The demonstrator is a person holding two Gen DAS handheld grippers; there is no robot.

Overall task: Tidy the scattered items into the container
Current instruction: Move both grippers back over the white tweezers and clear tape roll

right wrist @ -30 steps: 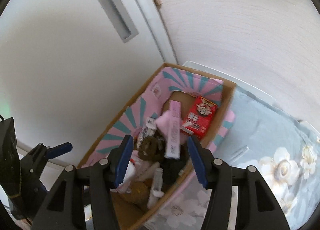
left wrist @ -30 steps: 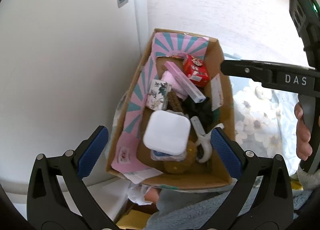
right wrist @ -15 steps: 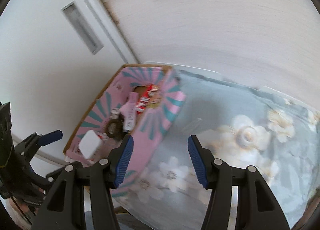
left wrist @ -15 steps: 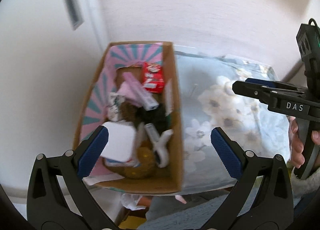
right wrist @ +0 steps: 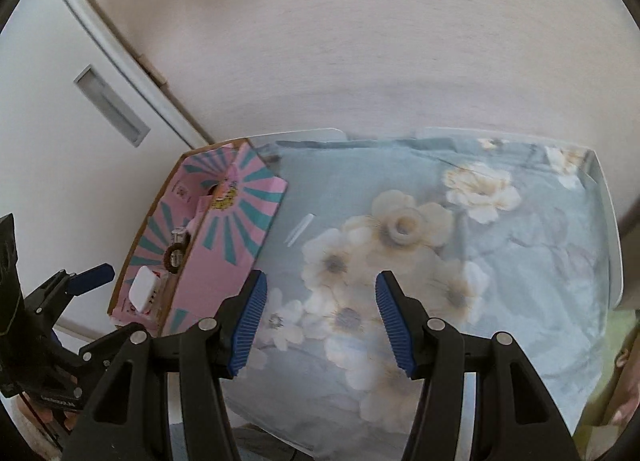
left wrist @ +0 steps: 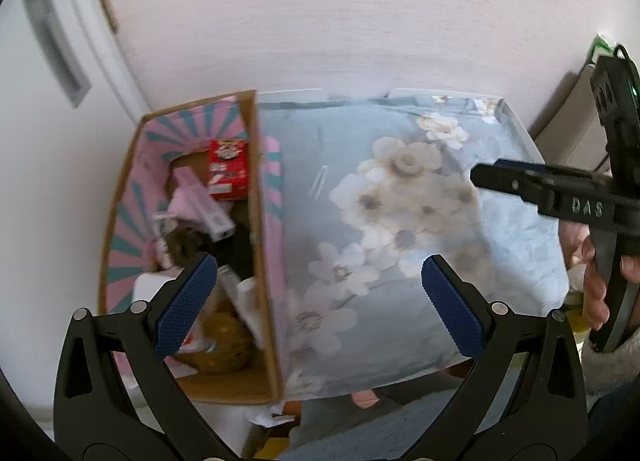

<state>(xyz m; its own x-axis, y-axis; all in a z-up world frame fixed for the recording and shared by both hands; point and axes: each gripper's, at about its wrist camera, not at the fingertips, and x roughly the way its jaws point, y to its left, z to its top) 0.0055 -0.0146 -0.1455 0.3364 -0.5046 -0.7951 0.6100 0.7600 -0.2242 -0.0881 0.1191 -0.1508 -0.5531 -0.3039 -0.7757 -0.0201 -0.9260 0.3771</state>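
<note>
At the left edge of the table stands the open cardboard box with pink-and-teal sunburst lining (left wrist: 256, 221), pushed up near the white door and wall, so its long right-hand wall borders the cloth and things can be carried across from that side. It already holds a red printed packet (left wrist: 227, 173) at the far end, a long pink tube-shaped pack (left wrist: 202, 201) leaning diagonally beside it, a flat white square case (right wrist: 142, 288) and a brown round lump (left wrist: 224, 345) at the near end; the middle of the pile is too blurred to sort out.

The left gripper (left wrist: 318, 303) hangs over the box's near right corner, its jaws spread wide with nothing between them, one blue pad above the contents and the other above the cloth.

Right of the box the pale blue cloth with cream flowers (left wrist: 520, 245) covers the rest of the table. On it lie a thin clear sliver, perhaps plastic wrap (right wrist: 299, 229), just beside the box, and a small cream ring-shaped piece (right wrist: 405, 229) well apart from it, hard to pick out against a printed flower. These look like the last items to gather.

The right gripper (right wrist: 318, 323) hovers over the near middle of the cloth, jaws moderately apart and empty, short of the ring. The cloth is otherwise bare, leaving free room up to the table's far and right edges.
</note>
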